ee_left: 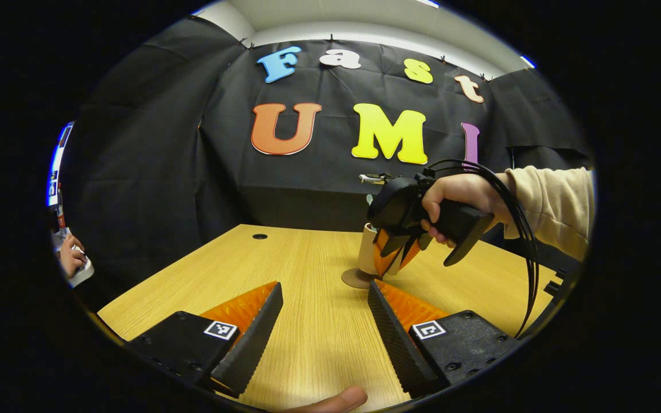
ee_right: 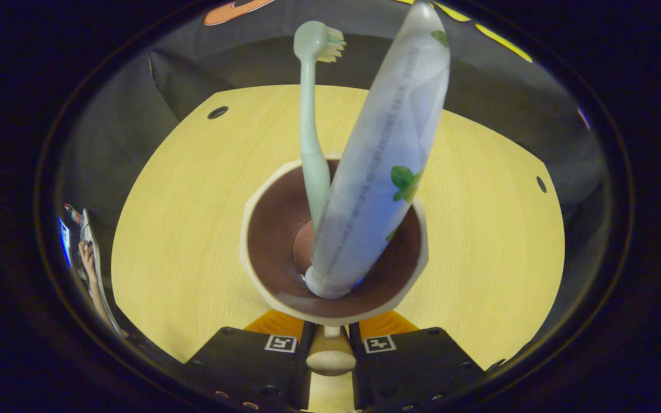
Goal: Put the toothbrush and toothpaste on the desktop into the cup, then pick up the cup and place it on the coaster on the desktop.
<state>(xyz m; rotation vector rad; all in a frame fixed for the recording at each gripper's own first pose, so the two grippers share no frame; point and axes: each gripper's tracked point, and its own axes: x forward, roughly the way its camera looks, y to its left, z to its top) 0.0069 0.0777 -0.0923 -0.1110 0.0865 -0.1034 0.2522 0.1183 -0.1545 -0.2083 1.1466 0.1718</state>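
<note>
My right tool (ee_right: 330,344) is clamped on the cup's handle (ee_right: 330,360); my left tool (ee_left: 325,315) stands apart above the surface (ee_left: 307,258). Toothbrush (ee_right: 310,132) and toothpaste (ee_right: 382,155) lean toward 12 o'clock in the cup (ee_right: 261,269), over the coaster (ee_left: 356,279). Risk: tilting spills both.

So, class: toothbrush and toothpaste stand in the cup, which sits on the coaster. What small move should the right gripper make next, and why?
Probably open the right gripper and back off. The pale green toothbrush and white toothpaste tube already stand in the cream, brown-lined cup, whose handle it clamps, and the cup appears to rest on the round brown coaster.
</note>
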